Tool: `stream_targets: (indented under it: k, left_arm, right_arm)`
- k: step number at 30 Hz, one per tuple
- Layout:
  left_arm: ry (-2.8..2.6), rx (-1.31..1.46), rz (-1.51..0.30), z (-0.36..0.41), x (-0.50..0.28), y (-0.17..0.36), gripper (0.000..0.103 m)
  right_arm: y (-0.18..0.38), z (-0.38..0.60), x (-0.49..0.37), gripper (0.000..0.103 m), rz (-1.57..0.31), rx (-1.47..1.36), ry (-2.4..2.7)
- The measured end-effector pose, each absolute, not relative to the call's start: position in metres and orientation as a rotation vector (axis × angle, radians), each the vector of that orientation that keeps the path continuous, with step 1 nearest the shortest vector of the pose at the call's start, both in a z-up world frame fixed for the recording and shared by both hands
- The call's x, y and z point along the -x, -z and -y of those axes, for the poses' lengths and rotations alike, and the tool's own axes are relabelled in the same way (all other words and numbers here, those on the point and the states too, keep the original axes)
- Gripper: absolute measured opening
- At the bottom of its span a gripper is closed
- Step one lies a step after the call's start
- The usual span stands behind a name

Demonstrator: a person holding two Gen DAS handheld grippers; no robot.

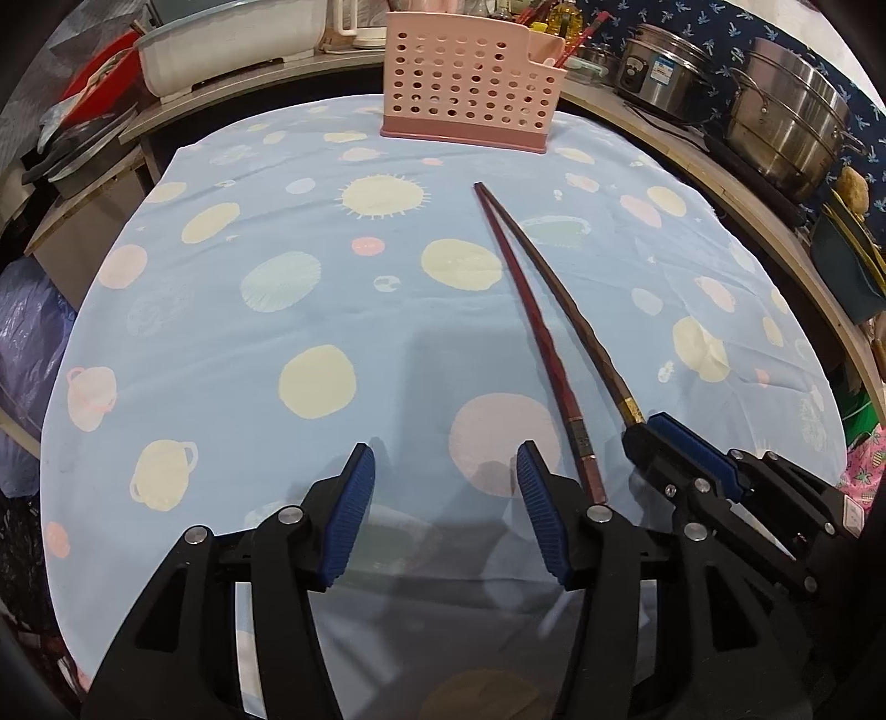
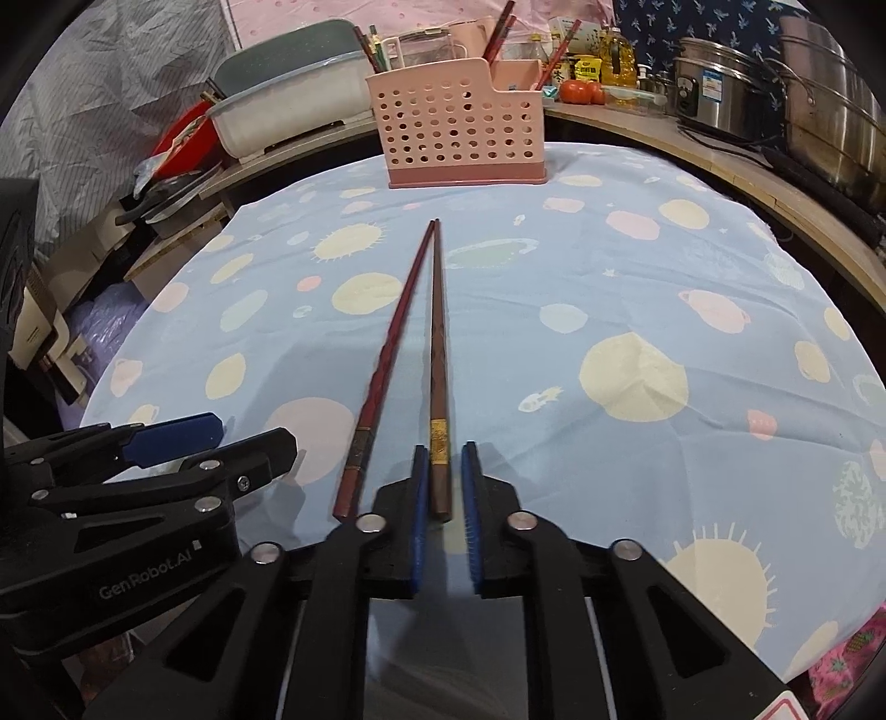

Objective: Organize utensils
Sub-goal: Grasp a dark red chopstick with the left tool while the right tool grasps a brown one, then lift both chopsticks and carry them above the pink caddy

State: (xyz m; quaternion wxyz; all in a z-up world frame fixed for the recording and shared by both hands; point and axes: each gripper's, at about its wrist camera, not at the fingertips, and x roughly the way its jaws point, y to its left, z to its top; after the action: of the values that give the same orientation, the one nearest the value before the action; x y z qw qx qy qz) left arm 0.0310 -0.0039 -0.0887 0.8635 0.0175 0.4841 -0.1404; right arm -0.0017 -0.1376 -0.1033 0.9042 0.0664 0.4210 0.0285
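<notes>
Two chopsticks lie side by side on the blue spotted cloth (image 1: pixel 277 332), tips pointing at the pink perforated holder (image 1: pixel 470 94) (image 2: pixel 459 133) at the far edge. My right gripper (image 2: pixel 443 482) (image 1: pixel 642 437) is shut on the near end of the brown chopstick (image 2: pixel 437 343) (image 1: pixel 576 321), just behind its gold band. The red chopstick (image 2: pixel 387 354) (image 1: pixel 531 327) rests free on the cloth beside it. My left gripper (image 1: pixel 446 498) (image 2: pixel 238 437) stands open and holds nothing, with the red chopstick's end just outside its right finger. The holder's low compartment holds other chopsticks.
Steel pots (image 1: pixel 792 127) and a rice cooker (image 1: pixel 659 72) stand on the counter at the right. A white tub (image 1: pixel 232 44) sits at the back left. Tomatoes (image 2: pixel 578 91) and bottles are behind the holder. The cloth drops off at the left edge.
</notes>
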Motion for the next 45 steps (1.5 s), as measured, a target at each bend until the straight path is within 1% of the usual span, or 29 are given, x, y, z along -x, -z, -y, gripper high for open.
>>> stream_targets:
  k: [14,19,20,22,24,25,26,27,29,37,45]
  left_arm:
    - [0.363,-0.068,-1.001,0.040,-0.027,0.087,0.052]
    - [0.359,-0.081,-0.998,0.047,-0.029,0.091,0.049]
    - [0.357,-0.087,-0.993,0.048,-0.029,0.091,0.048]
    - [0.353,-0.094,-0.984,0.047,-0.027,0.091,0.040]
    - [0.350,-0.093,-0.980,0.046,-0.027,0.091,0.029]
    - [0.354,-0.085,-0.981,0.044,-0.027,0.091,0.026]
    - [0.360,-0.075,-0.983,0.042,-0.028,0.091,0.017]
    - [0.365,-0.071,-0.986,0.041,-0.028,0.091,0.012]
    - [0.370,-0.071,-0.986,0.040,-0.027,0.092,0.008]
    - [0.396,-0.062,-0.984,0.036,-0.020,0.086,0.007]
    - [0.379,-0.063,-0.935,0.027,-0.015,0.064,0.007]
  right_arm:
    - [0.102,0.171,0.012,0.007,-0.858,-0.231,-0.004]
    - [0.104,0.176,0.013,0.008,-0.861,-0.248,-0.006]
    - [0.104,0.176,0.013,0.008,-0.861,-0.246,-0.007]
    - [0.105,0.175,0.013,0.008,-0.861,-0.245,-0.010]
    - [0.105,0.175,0.013,0.008,-0.860,-0.242,-0.012]
    - [0.105,0.174,0.012,0.008,-0.860,-0.241,-0.013]
    - [0.105,0.174,0.013,0.008,-0.860,-0.240,-0.014]
    - [0.105,0.174,0.013,0.008,-0.860,-0.239,-0.014]
    - [0.105,0.174,0.014,0.008,-0.860,-0.238,-0.015]
    - [0.100,0.175,0.020,0.008,-0.858,-0.243,-0.019]
    - [0.077,0.177,0.025,0.007,-0.809,-0.257,-0.029]
